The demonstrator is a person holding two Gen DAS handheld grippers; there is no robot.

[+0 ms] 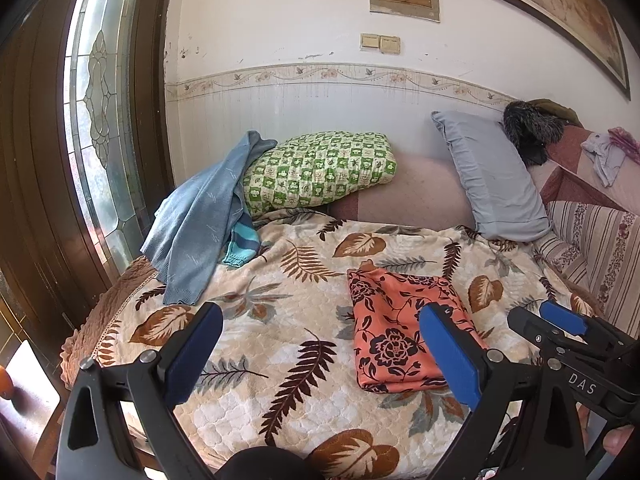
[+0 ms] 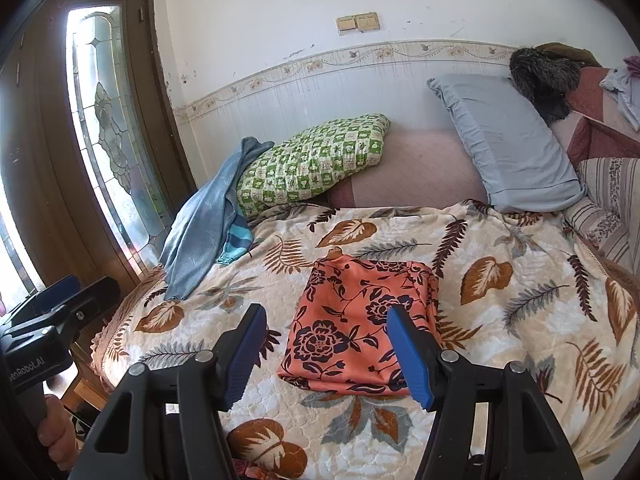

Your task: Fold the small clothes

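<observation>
An orange garment with dark flowers [image 1: 394, 328] [image 2: 356, 324] lies folded into a flat rectangle on the leaf-patterned blanket [image 1: 280, 320] [image 2: 500, 300]. My left gripper [image 1: 320, 320] hovers open above the blanket, its right blue pad over the garment's near right corner. My right gripper [image 2: 326, 320] is open too, held above the garment's near edge with nothing between its pads. The right gripper also shows at the right edge of the left wrist view [image 1: 560, 324]. A blue sweater [image 1: 200, 220] [image 2: 204, 216] lies unfolded at the blanket's far left, over a striped teal piece [image 1: 240, 248].
A green checked pillow [image 1: 320, 168] [image 2: 312, 164] and a grey-blue pillow [image 1: 492, 180] [image 2: 512, 140] rest against the wall at the back. A dark fur item [image 1: 528, 128] and loose clothes [image 1: 608, 152] lie at the far right. A glass-panelled door [image 1: 100, 100] stands left.
</observation>
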